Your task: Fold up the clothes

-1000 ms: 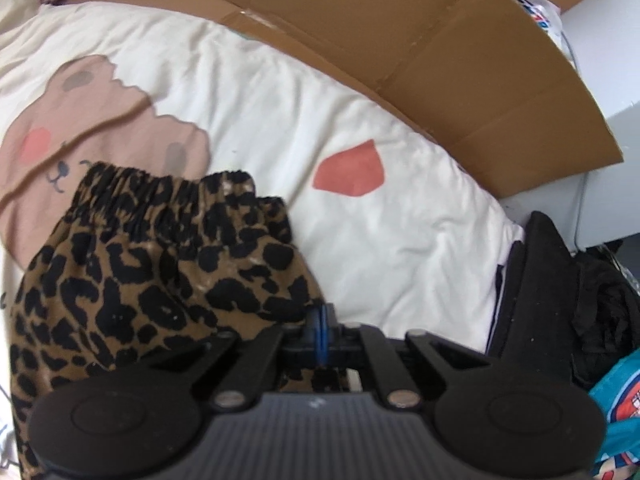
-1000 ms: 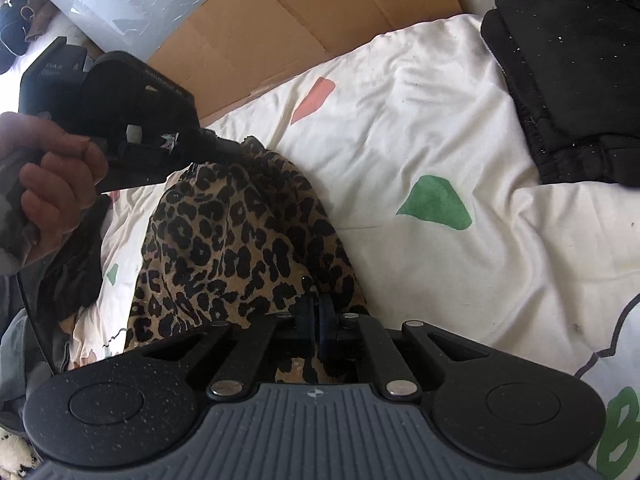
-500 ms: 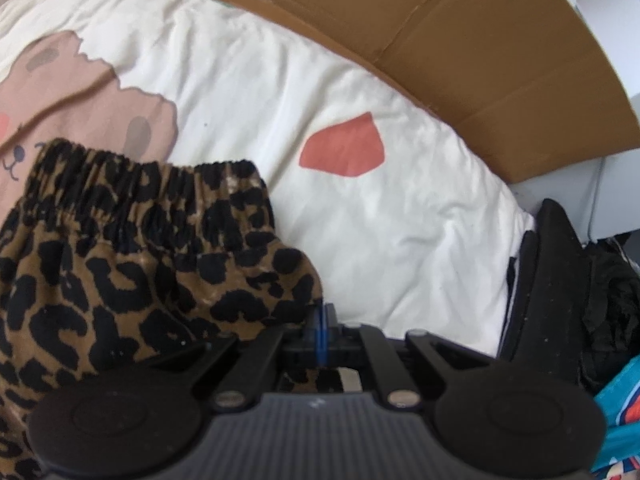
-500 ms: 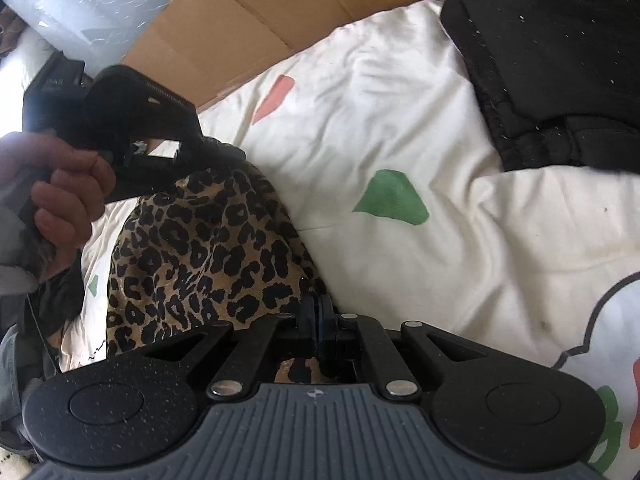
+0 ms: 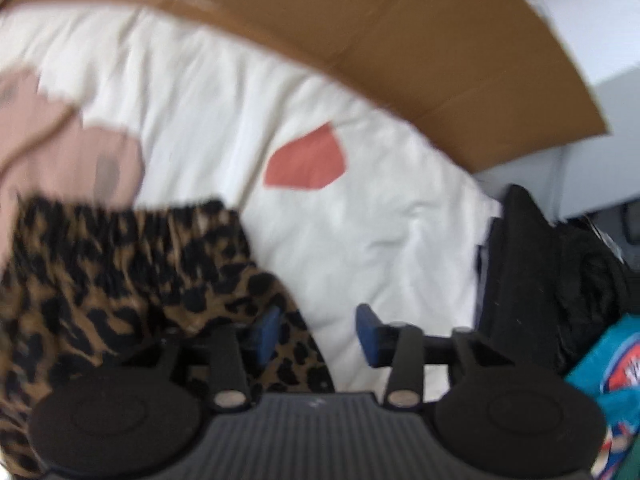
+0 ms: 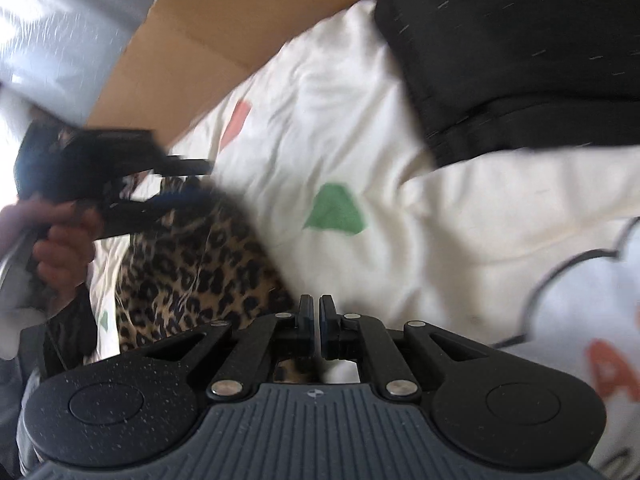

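A leopard-print garment (image 5: 120, 272) with a gathered elastic waistband lies on the cream printed bedding (image 5: 360, 220). My left gripper (image 5: 318, 334) hangs open over the garment's right edge, with the left blue pad above the fabric and the right one above bare bedding. In the right wrist view the garment (image 6: 192, 264) stretches away to the left. My right gripper (image 6: 316, 320) sits at its near corner with the fingers a sliver apart and pale bedding showing through the gap. The left gripper (image 6: 196, 182), blurred and held by a hand (image 6: 60, 240), is at the garment's far end.
A stack of folded black clothes (image 6: 520, 60) lies on the bedding (image 6: 400, 160) to the right, and shows as black clothes (image 5: 520, 272) in the left wrist view. Flattened cardboard (image 5: 400, 40) borders the bed's far side. A turquoise packet (image 5: 612, 360) lies at the right edge.
My left gripper has opened and let go of the garment, which now lies lower and flatter. My right gripper's fingers have parted slightly. Both views are blurred by motion.
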`<state>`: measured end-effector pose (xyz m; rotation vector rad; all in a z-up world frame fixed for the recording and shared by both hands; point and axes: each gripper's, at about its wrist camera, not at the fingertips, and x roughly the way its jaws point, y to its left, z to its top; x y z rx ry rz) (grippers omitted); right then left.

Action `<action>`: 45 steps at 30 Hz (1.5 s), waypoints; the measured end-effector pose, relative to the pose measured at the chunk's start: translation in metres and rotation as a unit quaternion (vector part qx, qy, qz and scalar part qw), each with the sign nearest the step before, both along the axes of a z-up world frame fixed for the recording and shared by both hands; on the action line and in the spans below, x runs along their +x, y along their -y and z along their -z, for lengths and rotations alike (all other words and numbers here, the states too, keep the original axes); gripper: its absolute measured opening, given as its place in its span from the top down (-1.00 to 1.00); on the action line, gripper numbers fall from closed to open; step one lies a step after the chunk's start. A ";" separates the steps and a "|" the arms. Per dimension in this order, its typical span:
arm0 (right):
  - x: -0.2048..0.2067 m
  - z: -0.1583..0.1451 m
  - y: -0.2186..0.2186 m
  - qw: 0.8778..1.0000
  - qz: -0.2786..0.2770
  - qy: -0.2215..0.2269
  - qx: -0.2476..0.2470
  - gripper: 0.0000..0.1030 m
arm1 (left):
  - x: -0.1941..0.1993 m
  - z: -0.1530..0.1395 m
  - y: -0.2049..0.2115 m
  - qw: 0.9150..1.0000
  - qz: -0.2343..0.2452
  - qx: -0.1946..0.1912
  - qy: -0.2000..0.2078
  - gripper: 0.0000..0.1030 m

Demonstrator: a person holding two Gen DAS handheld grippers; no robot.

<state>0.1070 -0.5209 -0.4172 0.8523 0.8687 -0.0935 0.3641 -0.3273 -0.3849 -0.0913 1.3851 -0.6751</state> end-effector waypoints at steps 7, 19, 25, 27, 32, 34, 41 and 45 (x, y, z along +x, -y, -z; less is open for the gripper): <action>-0.010 -0.013 -0.004 1.000 -0.024 0.002 -0.011 0.82 | 0.014 -0.026 -0.014 0.996 0.040 0.049 0.064 0.09; -0.004 -0.011 -0.036 0.995 -0.083 -0.019 -0.044 0.37 | 0.019 -0.008 -0.008 0.965 0.162 0.135 0.158 -0.20; -0.008 -0.005 -0.046 0.993 -0.101 -0.032 -0.054 0.37 | 0.002 -0.004 0.010 0.925 0.255 0.164 0.229 -0.38; -0.008 -0.003 -0.047 0.992 -0.105 -0.037 -0.063 0.35 | -0.002 -0.001 0.014 0.914 0.277 0.169 0.241 -0.40; -0.009 -0.001 -0.053 0.987 -0.121 -0.053 -0.087 0.59 | -0.012 0.014 0.022 0.888 0.324 0.188 0.268 -0.42; -0.010 -0.001 -0.056 0.986 -0.127 -0.055 -0.096 0.71 | -0.017 0.018 0.024 0.876 0.343 0.192 0.280 -0.33; -0.014 -0.001 -0.055 0.985 -0.125 -0.059 -0.098 0.89 | -0.029 0.014 0.028 0.853 0.381 0.183 0.306 0.01; -0.016 -0.001 -0.055 0.986 -0.123 -0.061 -0.097 0.91 | -0.033 0.004 0.028 0.848 0.392 0.173 0.313 0.05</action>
